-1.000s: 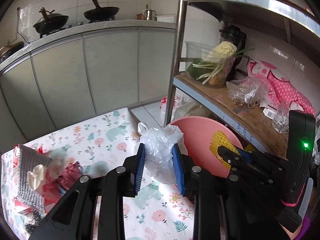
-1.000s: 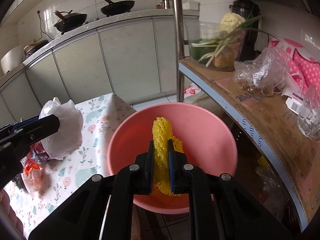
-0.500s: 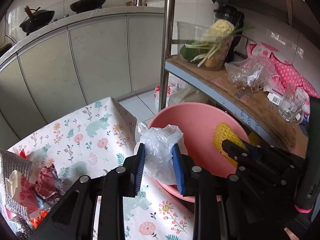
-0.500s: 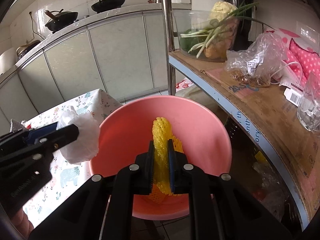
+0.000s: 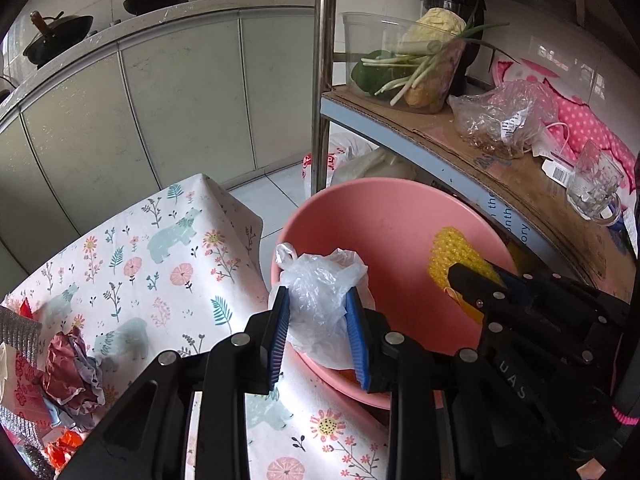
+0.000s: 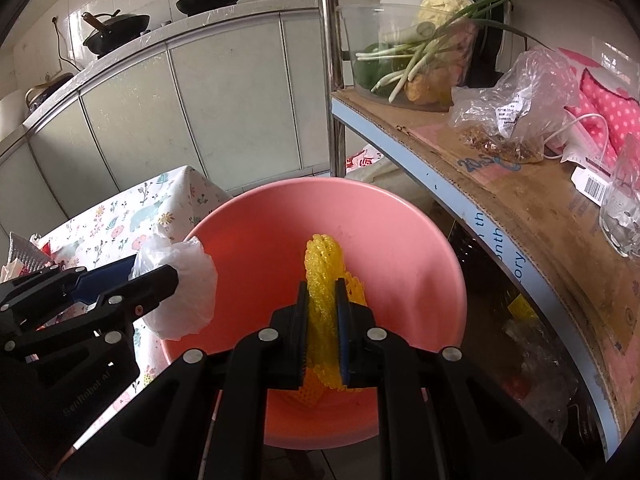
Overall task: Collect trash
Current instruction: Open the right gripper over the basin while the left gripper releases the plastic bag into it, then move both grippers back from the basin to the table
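My left gripper (image 5: 318, 320) is shut on a crumpled clear plastic bag (image 5: 320, 284) and holds it over the near left rim of a pink basin (image 5: 384, 224). My right gripper (image 6: 322, 304) is shut on a yellow foam net (image 6: 324, 264) and holds it above the inside of the basin (image 6: 384, 232). The left gripper with the bag (image 6: 180, 280) shows at the left of the right wrist view. The right gripper and the net (image 5: 452, 256) show at the right of the left wrist view.
A table with a floral cloth (image 5: 160, 248) holds crumpled wrappers (image 5: 72, 372) at its left. A metal shelf (image 5: 480, 168) at the right carries a tub of vegetables (image 5: 408, 68), a plastic bag (image 5: 500, 120) and a glass mug (image 5: 596, 188). Its steel post (image 5: 322, 72) stands behind the basin.
Both grippers have moved forward towards the basin. The plastic bag has gone from above the table to above the basin's rim. Both grips are unchanged.
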The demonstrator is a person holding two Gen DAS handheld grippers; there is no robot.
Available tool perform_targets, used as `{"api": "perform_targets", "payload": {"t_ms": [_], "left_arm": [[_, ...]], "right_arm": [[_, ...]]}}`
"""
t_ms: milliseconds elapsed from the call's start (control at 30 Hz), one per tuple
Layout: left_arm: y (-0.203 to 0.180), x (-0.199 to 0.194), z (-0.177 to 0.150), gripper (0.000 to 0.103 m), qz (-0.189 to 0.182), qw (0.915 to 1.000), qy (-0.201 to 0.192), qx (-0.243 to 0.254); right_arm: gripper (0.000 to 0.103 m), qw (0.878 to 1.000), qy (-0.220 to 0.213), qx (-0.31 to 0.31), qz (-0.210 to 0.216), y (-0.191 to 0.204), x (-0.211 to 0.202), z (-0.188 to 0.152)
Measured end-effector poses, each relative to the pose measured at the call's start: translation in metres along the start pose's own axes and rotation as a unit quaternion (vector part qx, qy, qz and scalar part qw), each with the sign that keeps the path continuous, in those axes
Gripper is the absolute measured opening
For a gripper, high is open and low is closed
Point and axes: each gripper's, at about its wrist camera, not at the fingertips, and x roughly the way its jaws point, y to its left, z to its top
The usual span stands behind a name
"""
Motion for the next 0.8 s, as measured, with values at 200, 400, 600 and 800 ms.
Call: {"api": "perform_targets", "payload": {"t_ms": [200,400,600,800], "left_arm": [[0.0,0.002,-0.001,0.032,-0.011,0.9999,0.001,-0.003],[0.003,-0.001,-0.002,0.045,-0.026,0.9996,0.002,-0.013],[0.004,-0.009,-0.002,0.047,-0.034,0.9993,-0.004,-0.015],[0.009,-0.021,-0.002,0.047,-0.03,0.9993,-0.01,-0.021]], "right_arm": [[0.013,1.0,0.003,0.006,-0.006,-0.003,0.002,0.001],[0.034,1.0,0.01,0.017,-0.002,-0.007,0.004,0.0],[0.039,1.0,0.011,0.017,-0.002,-0.007,0.003,-0.002],[0.045,1.0,0.01,0.016,0.001,-0.007,-0.002,-0.001]]}}
